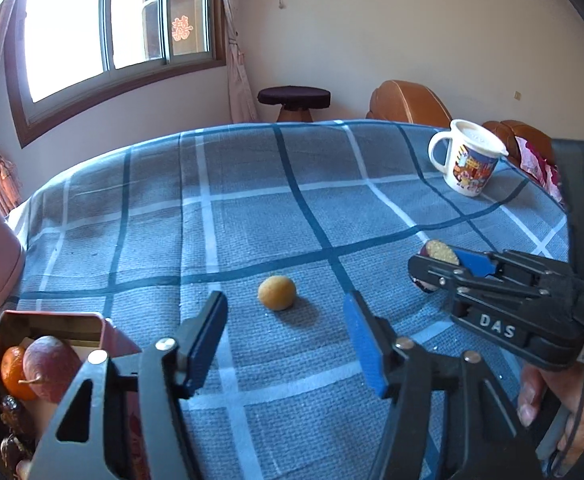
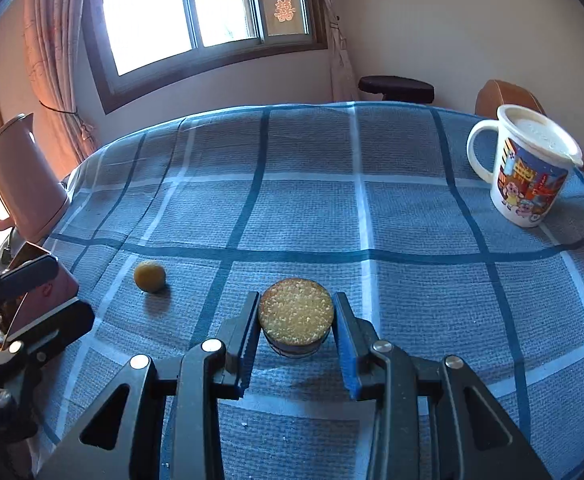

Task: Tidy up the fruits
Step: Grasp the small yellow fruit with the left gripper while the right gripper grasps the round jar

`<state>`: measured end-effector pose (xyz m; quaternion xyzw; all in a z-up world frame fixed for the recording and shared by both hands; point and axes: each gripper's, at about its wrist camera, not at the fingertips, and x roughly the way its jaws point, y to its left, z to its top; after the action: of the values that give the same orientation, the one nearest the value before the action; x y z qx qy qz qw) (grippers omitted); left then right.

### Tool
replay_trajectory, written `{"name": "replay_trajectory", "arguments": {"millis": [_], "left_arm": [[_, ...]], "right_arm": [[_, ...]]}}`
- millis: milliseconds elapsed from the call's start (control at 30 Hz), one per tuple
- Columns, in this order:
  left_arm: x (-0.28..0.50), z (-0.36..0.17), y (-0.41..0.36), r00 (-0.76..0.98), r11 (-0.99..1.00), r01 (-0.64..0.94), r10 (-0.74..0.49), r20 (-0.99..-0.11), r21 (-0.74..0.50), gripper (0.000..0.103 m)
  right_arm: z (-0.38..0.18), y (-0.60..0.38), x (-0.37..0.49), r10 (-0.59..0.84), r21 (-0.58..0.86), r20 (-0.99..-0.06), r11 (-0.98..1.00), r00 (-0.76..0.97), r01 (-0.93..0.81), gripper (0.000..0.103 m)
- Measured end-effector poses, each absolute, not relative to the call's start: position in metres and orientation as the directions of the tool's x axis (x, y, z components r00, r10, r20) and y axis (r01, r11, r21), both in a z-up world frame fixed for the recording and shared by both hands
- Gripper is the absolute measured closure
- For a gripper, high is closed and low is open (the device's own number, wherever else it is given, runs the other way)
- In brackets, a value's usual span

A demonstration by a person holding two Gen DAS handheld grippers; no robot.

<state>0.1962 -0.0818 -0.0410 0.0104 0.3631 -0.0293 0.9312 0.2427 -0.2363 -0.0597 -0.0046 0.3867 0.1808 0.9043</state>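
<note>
Right gripper (image 2: pixel 296 336) jaws clamped tight on something, left gripper (image 1: pixel 285 344) jaws apart, both angled downward.

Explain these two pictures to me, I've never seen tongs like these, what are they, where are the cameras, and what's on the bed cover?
No robot here: a person holds a two-finger gripper in each hand, and each carries a wide-angle camera looking along its fingers. The left view shows the left gripper open, empty, pointing toward a small round yellow fruit on the blue checked cloth. The right view shows the right gripper closed on a round, grainy-topped piece. A box at the left already holds fruit. A lidded mug and pink kettle also stand there.
</note>
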Motion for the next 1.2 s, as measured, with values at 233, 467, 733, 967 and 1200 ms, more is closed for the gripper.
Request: {"name": "replay_trajectory", "arguments": {"millis": [233, 467, 733, 967, 1200], "left_arm": [[0.237, -0.063, -0.078, 0.665, 0.997, 0.057, -0.072, -0.744, -0.046, 0.064], [0.244, -0.073, -0.064, 0.649, 0.996, 0.041, -0.085, -0.756, -0.077, 0.076], [0.241, -0.069, -0.063, 0.666, 0.995, 0.047, -0.093, -0.74, -0.082, 0.076], [0.229, -0.057, -0.068, 0.726, 0.996, 0.073, -0.093, -0.682, -0.059, 0.076], [0.223, -0.051, -0.065, 0.755, 0.994, 0.083, -0.112, -0.646, -0.075, 0.076]], "right_arm": [[-0.058, -0.234, 0.24, 0.338, 0.13, -0.697, 0.927, 0.632, -0.353, 0.066], [-0.057, -0.24, 0.238, 0.37, 0.162, -0.681, 0.918, 0.633, -0.362, 0.066], [-0.053, -0.244, 0.233, 0.387, 0.173, -0.657, 0.913, 0.647, -0.37, 0.066], [-0.05, -0.241, 0.229, 0.402, 0.167, -0.641, 0.904, 0.653, -0.393, 0.066], [-0.047, -0.238, 0.225, 0.409, 0.152, -0.624, 0.899, 0.666, -0.411, 0.066]]}}
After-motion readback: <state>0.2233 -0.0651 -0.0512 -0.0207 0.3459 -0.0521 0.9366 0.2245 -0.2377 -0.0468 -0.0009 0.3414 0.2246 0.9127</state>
